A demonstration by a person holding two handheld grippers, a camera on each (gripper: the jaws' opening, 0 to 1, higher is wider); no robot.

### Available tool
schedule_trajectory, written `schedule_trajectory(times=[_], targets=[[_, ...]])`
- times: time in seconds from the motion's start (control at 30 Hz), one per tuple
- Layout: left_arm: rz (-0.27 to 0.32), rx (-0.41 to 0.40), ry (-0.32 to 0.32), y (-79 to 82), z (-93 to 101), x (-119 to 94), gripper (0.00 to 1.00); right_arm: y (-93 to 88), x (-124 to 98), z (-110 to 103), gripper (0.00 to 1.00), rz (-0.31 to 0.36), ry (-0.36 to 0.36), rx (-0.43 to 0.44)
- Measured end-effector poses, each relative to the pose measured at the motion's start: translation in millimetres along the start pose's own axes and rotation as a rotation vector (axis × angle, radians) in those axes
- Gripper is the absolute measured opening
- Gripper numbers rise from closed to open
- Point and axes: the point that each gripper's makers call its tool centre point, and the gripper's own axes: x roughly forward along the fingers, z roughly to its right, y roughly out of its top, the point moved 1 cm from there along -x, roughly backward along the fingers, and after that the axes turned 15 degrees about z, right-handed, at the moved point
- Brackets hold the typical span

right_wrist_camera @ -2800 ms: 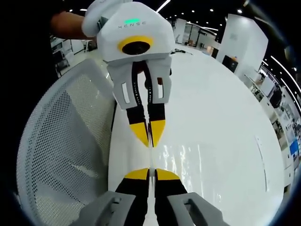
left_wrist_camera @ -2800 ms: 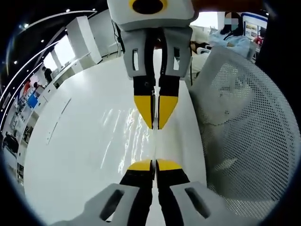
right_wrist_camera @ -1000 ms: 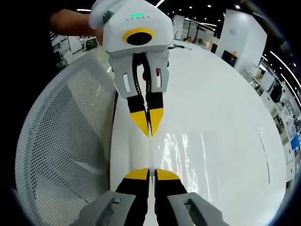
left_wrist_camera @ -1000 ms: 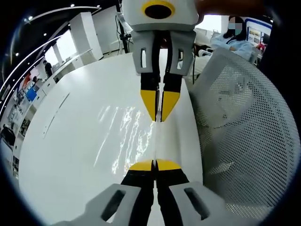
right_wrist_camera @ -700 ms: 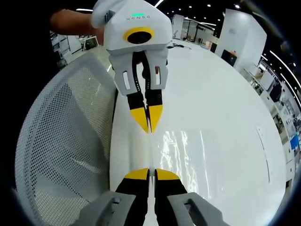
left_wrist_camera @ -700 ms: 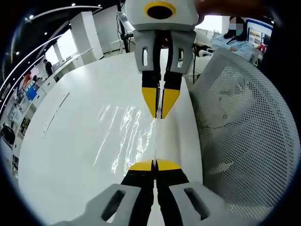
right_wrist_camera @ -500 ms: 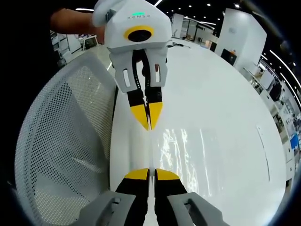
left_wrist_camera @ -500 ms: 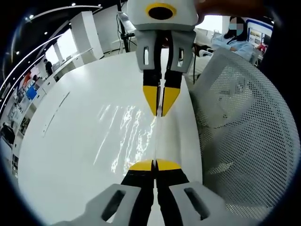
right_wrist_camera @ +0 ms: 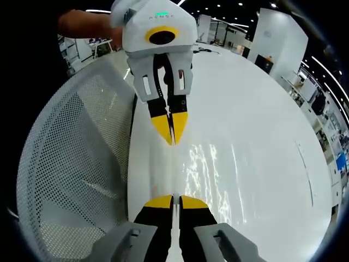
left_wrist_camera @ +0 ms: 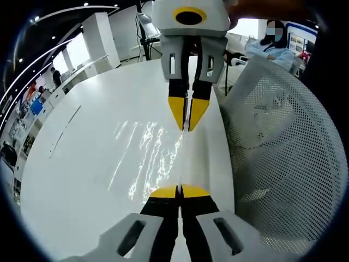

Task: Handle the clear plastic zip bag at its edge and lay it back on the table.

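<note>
A clear plastic zip bag [left_wrist_camera: 148, 155] hangs stretched by its edge between my two grippers, just above the white table [left_wrist_camera: 76, 164]; light glints off its wrinkles. In the left gripper view my left gripper [left_wrist_camera: 179, 191] is shut on the near end of that edge, and the right gripper [left_wrist_camera: 186, 129] comes in from the top, shut on the far end. From the right gripper view the same bag [right_wrist_camera: 210, 166] runs from my right gripper [right_wrist_camera: 175, 201] to the left gripper [right_wrist_camera: 172, 142] facing it, over the table [right_wrist_camera: 262, 103].
A white mesh chair back [left_wrist_camera: 278, 158] stands close beside the table edge, also in the right gripper view as the chair [right_wrist_camera: 65, 174]. A seated person [left_wrist_camera: 272, 46] is in the background. A hand [right_wrist_camera: 90, 24] holds the left gripper. Shelves line the far room.
The two grippers have drawn a little farther apart along the bag's edge, both still shut. The bag stays stretched between them.
</note>
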Motion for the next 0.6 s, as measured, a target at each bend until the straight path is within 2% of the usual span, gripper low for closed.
schedule_trajectory(times=[0.6], targets=[[-0.003,-0.005,-0.003,-1.2,1.6,-1.4,0.00,-11.3,-9.3,-1.8,0.00,-0.019,-0.011,0.016]])
